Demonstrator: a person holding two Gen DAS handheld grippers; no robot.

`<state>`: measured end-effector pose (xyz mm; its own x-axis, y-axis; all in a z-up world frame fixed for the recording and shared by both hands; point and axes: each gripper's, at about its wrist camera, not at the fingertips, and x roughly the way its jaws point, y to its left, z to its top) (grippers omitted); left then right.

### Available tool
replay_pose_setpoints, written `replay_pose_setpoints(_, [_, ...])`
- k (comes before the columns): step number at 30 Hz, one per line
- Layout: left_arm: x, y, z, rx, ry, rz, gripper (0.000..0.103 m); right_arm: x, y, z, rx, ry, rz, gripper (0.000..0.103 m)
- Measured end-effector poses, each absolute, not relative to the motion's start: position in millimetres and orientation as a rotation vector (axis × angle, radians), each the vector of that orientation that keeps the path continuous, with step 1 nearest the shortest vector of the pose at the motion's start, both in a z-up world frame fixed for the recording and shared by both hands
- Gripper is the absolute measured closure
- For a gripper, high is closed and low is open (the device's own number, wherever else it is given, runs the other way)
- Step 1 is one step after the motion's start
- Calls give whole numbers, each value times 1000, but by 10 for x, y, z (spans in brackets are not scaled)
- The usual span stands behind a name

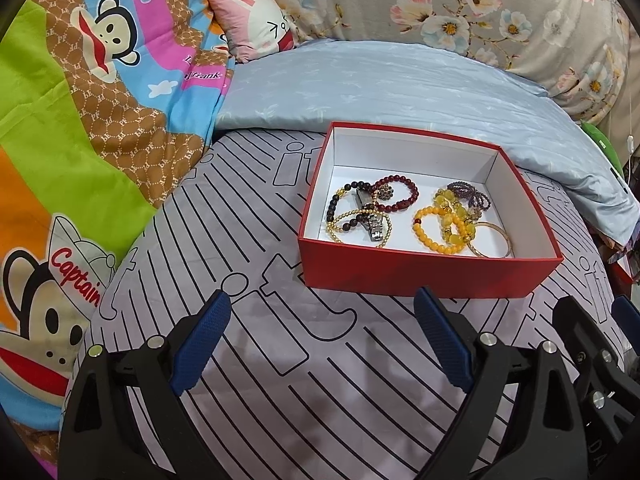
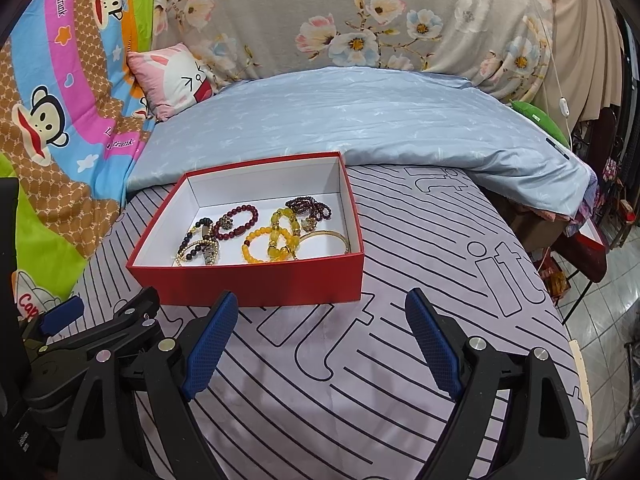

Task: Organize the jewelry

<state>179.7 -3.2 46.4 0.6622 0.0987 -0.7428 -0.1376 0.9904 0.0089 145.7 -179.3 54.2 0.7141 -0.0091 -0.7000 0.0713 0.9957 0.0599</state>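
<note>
Both grippers, left (image 1: 322,322) and right (image 2: 318,326), hover empty with jaws apart before the red box (image 1: 420,276); the jewelry (image 1: 416,212) appears already gathered inside, so any next pick requires reaching over the near wall.

Open red box (image 1: 420,276) with white inside, upright on striped bedsheet (image 1: 280,360), holding jumbled beaded bracelets (image 1: 444,228), watch (image 1: 370,216), gold bangle (image 1: 494,240)

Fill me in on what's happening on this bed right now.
A person holds a two-finger gripper in each hand above a striped bedsheet. Both the left gripper and the right gripper are open and hold nothing. Just ahead of them sits an open red box with white walls. All the jewelry in view lies in it: dark bead bracelets, yellow bead bracelets, a gold bangle and a metal watch, some overlapping. Nothing is being gripped yet.
</note>
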Motion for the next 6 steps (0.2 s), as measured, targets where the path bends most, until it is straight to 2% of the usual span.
replay_pose_setpoints(6, [1807,-31,483,-31,825,135,15,1469,-1805,545,88,772,-46,21])
